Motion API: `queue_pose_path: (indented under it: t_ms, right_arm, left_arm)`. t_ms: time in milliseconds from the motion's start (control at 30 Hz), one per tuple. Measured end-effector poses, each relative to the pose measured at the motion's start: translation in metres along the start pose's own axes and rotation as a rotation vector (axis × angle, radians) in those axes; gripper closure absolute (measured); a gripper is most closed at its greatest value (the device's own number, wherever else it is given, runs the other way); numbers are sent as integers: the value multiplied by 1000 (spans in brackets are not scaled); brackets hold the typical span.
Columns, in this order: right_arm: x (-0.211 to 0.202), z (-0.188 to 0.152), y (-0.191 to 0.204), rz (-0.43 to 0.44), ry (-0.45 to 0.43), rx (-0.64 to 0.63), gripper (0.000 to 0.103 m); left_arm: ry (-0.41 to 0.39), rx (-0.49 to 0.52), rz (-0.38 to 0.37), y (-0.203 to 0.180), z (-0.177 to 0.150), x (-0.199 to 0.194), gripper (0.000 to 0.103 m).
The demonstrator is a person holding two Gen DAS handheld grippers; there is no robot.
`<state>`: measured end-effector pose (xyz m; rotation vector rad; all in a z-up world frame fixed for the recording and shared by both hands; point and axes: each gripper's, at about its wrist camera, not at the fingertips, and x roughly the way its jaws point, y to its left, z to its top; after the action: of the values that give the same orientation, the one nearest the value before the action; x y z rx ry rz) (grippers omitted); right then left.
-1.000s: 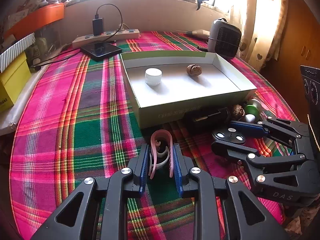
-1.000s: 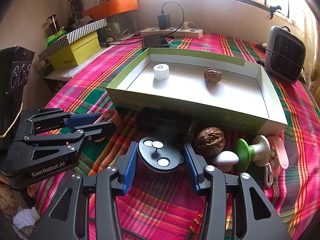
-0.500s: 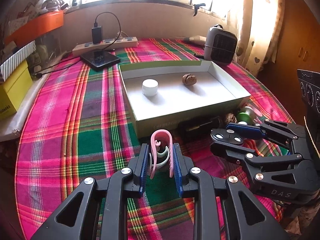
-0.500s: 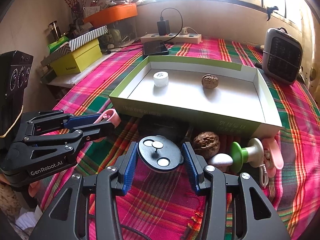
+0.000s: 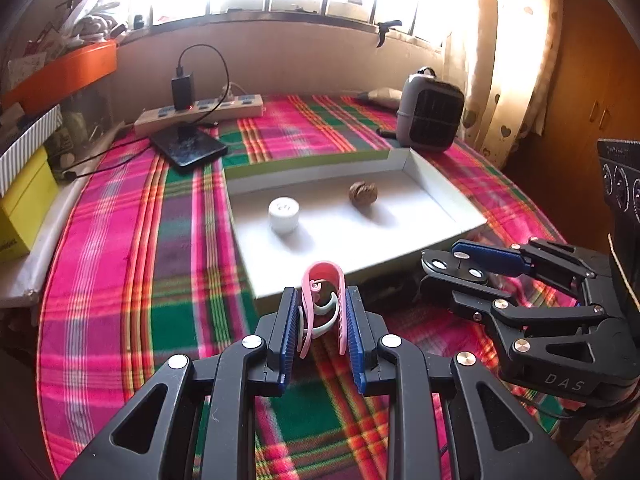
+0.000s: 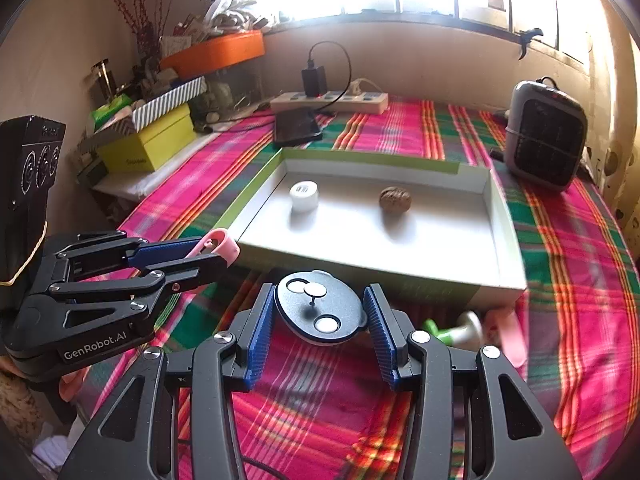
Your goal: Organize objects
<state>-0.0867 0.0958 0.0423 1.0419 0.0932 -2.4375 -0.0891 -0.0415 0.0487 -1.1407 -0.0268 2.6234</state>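
Your left gripper (image 5: 322, 322) is clamped on the pink clip (image 5: 323, 304), blue pads pressed against both its flat sides, bowed end pointing forward. It sits above the cloth (image 5: 128, 248), just short of the tray's (image 5: 448, 196) near-left corner. From the right wrist view the clip (image 6: 216, 242) pokes out past the left gripper's (image 6: 208, 250) tips, beside the tray's (image 6: 506, 236) left wall.

Your right gripper (image 6: 320, 320) is pinching the grey disc (image 6: 320, 310), pads tight on its left and right edges. The disc has three small silver circles on top. It's in front of the tray's near wall, off the cloth (image 6: 568, 264) as far as I can tell. In the left view it shows as the disc (image 5: 450, 266) between the right gripper's (image 5: 460, 268) fingers, near the tray's front-right corner.

Inside the tray: white cap (image 5: 283, 215) left of centre, walnut (image 5: 363, 193) right of it, well apart. Same pair in the right view: cap (image 6: 303, 195), walnut (image 6: 395, 199).

On the cloth right of your right gripper, outside the tray: a green-and-white piece (image 6: 456, 328) and another pink clip (image 6: 510, 332), both blurred.

Behind the tray: heater (image 6: 544, 136) at right, power strip (image 6: 332, 100) and phone (image 6: 298, 126) at the back.
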Motion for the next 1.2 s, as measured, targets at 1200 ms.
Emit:
queue_pose_path:
  t_ms: [1200]
  right_arm:
    - [59,65,-84,-111,66,82,57]
  left_arm:
    - [56,-23,-9,-5,72,90,82]
